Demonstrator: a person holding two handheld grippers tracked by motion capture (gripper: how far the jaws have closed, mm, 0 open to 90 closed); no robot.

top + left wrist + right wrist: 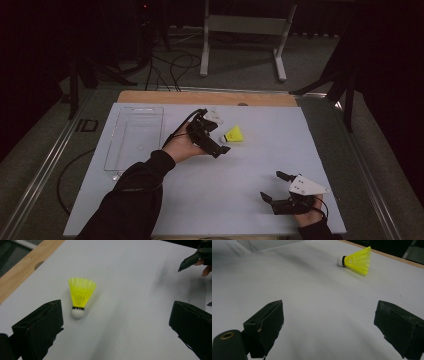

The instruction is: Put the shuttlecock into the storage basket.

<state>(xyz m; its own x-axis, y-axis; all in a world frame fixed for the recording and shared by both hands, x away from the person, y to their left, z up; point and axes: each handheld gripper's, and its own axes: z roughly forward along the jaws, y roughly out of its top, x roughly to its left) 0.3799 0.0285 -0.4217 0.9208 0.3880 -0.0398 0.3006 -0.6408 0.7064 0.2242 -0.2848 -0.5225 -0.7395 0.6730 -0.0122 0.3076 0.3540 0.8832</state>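
High view: my left gripper point(216, 134) hangs just beside the yellow shuttlecock point(233, 135), which lies on the white board point(260, 165) nearer its far edge. My right gripper point(280, 187) sits by the near right corner.

Left gripper view: jaws wide apart, shuttlecock point(80, 296) just ahead, untouched.

Right gripper view: jaws apart, holding nothing; shuttlecock point(358, 260) well off.

Shuttlecock point(233, 135): bright yellow ribbed skirt, thin black band, white rounded cork. Left gripper point(216, 131) and right gripper point(278, 188): black jaws; each carries a pale grey three-cornered plate. Table surface point(250, 175): plain white sheet, edged at the far side by a light wooden strip point(200, 97). Tray point(134, 136): clear, colourless. Sleeve point(132, 200): black.
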